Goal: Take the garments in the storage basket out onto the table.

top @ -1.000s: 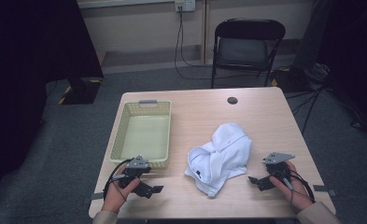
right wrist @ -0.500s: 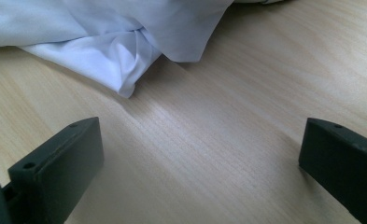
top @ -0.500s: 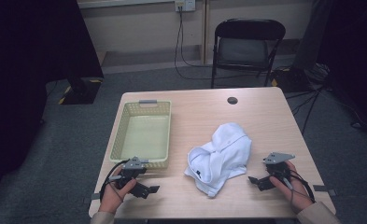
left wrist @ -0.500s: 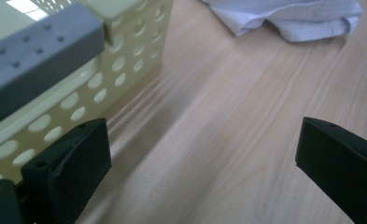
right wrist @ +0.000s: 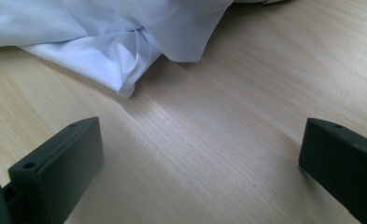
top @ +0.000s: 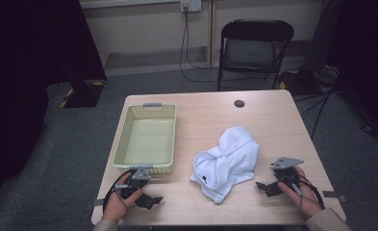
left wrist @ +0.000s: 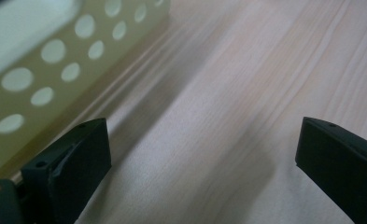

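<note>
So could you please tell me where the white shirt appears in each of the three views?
High view: shirt crumpled right of centre on the table.
Left gripper view: not in it; the basket is at upper left.
Right gripper view: shirt across the top left.
Shared landmark: the table's pale wood.

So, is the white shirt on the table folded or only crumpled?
Crumpled. The white shirt lies in a loose heap on the table, with uneven folds and creases; it is beside the basket, not in it.
</note>
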